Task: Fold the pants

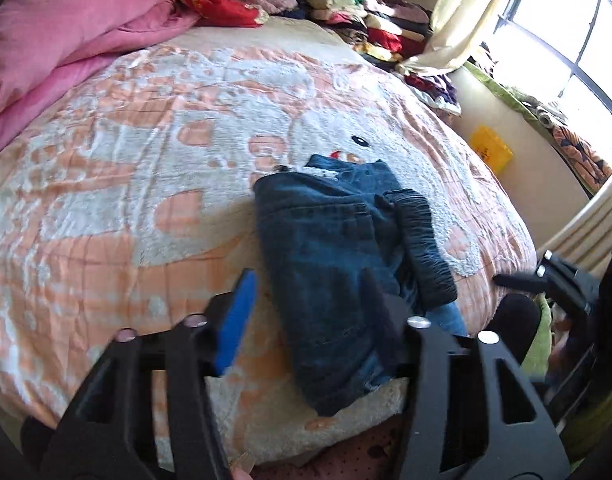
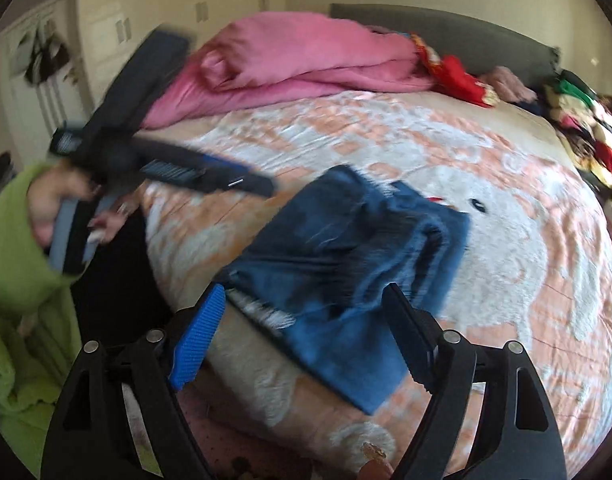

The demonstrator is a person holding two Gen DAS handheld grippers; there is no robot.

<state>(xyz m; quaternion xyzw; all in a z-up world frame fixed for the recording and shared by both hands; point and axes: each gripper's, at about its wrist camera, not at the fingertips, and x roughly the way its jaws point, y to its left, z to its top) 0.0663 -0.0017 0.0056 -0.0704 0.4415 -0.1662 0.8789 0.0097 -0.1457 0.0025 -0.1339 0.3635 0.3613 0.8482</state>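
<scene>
Dark blue jeans [image 1: 338, 264] lie folded into a compact bundle near the front edge of the bed, the dark elastic waistband [image 1: 422, 240] on top at the right. My left gripper [image 1: 308, 314] hovers just above them, open, its blue pad [image 1: 235, 320] over bare bedspread and nothing pinched. My right gripper [image 2: 306, 338] is also open and empty above the near end of the jeans [image 2: 346, 256]. In the right wrist view, a blurred hand in a green sleeve [image 2: 9, 248] holds the other gripper at the left.
The jeans lie on a peach and white bedspread [image 1: 125, 168]. A pink quilt [image 1: 65, 28] is bunched at the head of the bed, with stacked clothes [image 1: 370, 12] in the far corner. A window [image 1: 566, 40] and curtain are on the right.
</scene>
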